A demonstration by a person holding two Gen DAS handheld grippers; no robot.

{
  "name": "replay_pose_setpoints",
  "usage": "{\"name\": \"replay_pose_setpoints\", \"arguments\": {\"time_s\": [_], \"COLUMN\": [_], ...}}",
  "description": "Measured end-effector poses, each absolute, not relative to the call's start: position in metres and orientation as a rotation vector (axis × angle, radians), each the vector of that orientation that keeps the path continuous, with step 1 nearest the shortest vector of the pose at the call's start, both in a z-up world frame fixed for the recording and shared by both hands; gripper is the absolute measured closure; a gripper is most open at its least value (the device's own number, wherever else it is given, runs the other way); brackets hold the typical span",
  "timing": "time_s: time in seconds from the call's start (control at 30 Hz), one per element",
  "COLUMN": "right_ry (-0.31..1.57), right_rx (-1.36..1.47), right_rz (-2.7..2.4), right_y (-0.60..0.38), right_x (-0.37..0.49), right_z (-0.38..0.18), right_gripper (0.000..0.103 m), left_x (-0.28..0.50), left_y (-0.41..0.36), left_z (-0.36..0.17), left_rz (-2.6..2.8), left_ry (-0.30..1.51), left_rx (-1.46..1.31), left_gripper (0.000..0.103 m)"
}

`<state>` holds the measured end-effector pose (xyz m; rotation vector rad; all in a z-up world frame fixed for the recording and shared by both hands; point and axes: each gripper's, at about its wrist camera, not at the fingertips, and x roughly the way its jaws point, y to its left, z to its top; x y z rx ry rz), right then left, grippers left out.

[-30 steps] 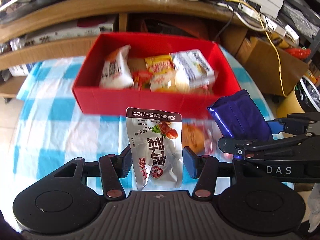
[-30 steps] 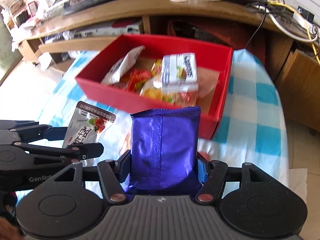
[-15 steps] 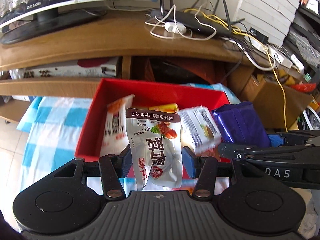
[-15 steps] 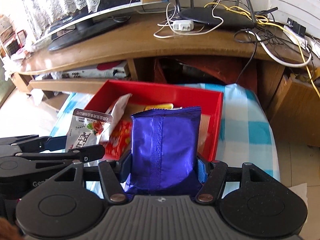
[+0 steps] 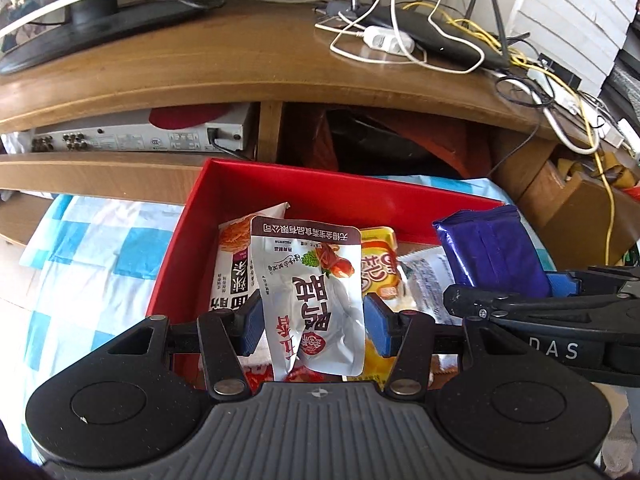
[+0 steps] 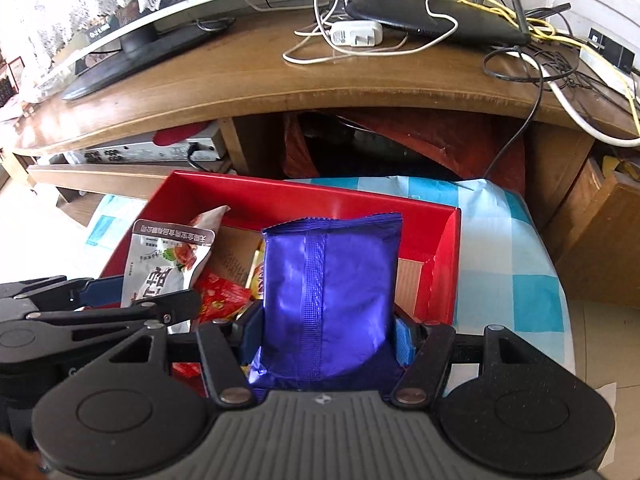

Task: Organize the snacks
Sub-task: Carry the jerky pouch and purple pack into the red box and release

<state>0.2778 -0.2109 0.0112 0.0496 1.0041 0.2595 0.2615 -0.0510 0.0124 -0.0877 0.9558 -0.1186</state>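
A silver snack pouch (image 5: 316, 296) with red print hangs upright in my left gripper (image 5: 314, 320), whose blue pads press its sides. It hovers over the red box (image 5: 304, 196), which holds several snack packets. My right gripper (image 6: 328, 332) is shut on a purple foil packet (image 6: 328, 292), also above the box, toward its right half. In the left wrist view the purple packet (image 5: 488, 252) and right gripper (image 5: 532, 304) sit at the right. In the right wrist view the silver pouch (image 6: 164, 264) and left gripper (image 6: 100, 300) appear at the left.
The red box (image 6: 360, 204) rests on a blue-and-white checked cloth (image 6: 508, 252). Just behind it stands a wooden desk (image 5: 248, 64) with a monitor base (image 5: 92, 32), a router (image 6: 436, 20) and tangled cables. A silver player (image 5: 140, 138) lies on the shelf below.
Both grippers moved forward with their packets, from in front of the red box to above its contents. The desk now fills the upper view.
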Motion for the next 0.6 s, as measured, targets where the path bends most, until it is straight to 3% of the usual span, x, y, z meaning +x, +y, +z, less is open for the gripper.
{"name": "replay_pose_setpoints", "arguments": {"time_s": [0.4,0.6], "right_ry": [1.007,0.994], "right_rx": [0.026,0.043], "right_rz": [0.26,0.266], "right_y": [-0.205,-0.207], "right_x": [0.287,0.285], "right_z": [-0.002,0.005], "right_gripper": [0.026,0.025], "left_x": [0.274,0.271], "left_y": [-0.049,-0.046], "left_z": [-0.003,0.002], "left_rz": [-0.096,-0.072], "left_ry": [0.988,0.967], "left_rx": [-0.097,-0.092], "left_gripper": [0.042,0.032]}}
